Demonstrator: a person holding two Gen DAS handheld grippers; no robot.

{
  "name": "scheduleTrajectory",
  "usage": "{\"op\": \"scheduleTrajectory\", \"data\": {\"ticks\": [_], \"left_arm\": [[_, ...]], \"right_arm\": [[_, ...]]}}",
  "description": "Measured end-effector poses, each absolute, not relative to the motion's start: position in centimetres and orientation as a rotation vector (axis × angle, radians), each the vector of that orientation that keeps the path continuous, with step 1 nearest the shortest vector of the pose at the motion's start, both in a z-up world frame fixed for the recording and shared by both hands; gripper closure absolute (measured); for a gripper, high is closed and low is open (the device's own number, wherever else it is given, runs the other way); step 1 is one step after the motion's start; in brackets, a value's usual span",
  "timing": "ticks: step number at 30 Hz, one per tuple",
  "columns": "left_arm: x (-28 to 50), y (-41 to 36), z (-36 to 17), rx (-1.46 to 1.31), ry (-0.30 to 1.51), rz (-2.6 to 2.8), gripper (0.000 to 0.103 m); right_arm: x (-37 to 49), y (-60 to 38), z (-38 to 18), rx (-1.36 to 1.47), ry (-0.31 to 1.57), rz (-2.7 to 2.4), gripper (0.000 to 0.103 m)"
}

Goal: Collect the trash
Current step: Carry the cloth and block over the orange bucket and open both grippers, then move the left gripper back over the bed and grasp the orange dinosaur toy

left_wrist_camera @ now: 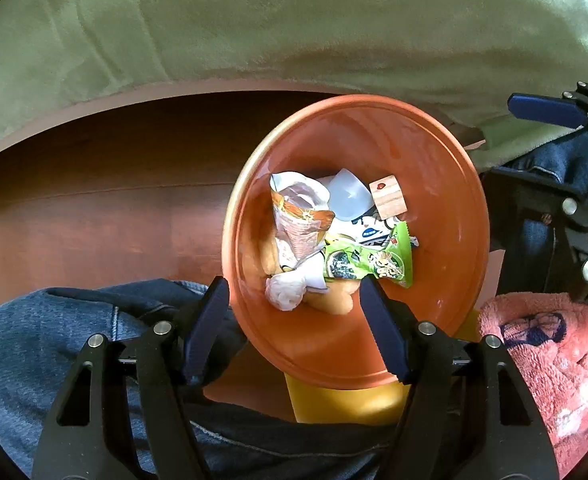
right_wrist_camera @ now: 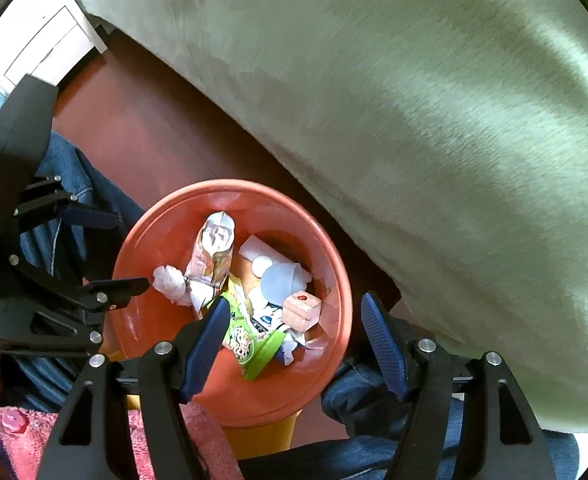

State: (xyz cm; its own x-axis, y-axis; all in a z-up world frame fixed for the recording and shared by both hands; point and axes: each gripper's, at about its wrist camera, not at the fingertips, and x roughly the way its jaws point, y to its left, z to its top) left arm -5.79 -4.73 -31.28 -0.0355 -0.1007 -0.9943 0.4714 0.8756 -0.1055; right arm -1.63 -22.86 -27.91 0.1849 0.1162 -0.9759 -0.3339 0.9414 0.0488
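Down inside the orange bin (left_wrist_camera: 445,216) the trash lies heaped: a crumpled silver wrapper (left_wrist_camera: 299,216) with its long axis running from 11 to 5 o'clock, a green snack packet (left_wrist_camera: 369,262) at its 4 o'clock, a small wooden block (left_wrist_camera: 389,199) at 1 o'clock. Both the left gripper (left_wrist_camera: 294,332) and right gripper (right_wrist_camera: 294,340) point steeply down over the bin, jaws apart and holding nothing. Jeans (left_wrist_camera: 34,340) lie at 8 o'clock.

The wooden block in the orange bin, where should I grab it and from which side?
Judging by its pose, take the wooden block from above, across two opposite flat sides. It lies on top of the trash at the edge of the pile in the orange bin, beside the white plastic cup.
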Motion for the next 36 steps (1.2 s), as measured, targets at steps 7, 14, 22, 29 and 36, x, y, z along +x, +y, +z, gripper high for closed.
{"op": "scheduleTrajectory", "data": {"ticks": [7,14,22,29,36], "left_arm": [[-3.8,-3.5,-25.9,0.26,1.402,-0.458,0.036],[1.6,-1.2,-16.0,0.152,1.143,-0.397,0.023],[11.8,0.1,-8.0,0.068,0.963,-0.298,0.022],[23.2,-1.6,-5.6,0.027,0.91,-0.255,0.019],[33.7,-4.1,-7.4,-0.009,0.962,-0.195,0.018]], "right_arm": [[-1.2,-24.5,-21.3,-0.107,1.163,0.308,0.026],[-0.1,-27.0,-14.8,-0.01,0.976,0.285,0.02],[0.1,-27.8,-14.2,0.02,0.934,0.255,0.017],[0.7,-27.7,-14.0,0.052,0.931,0.248,0.017],[1.7,-27.0,-14.2,0.086,0.93,0.255,0.017]]}}
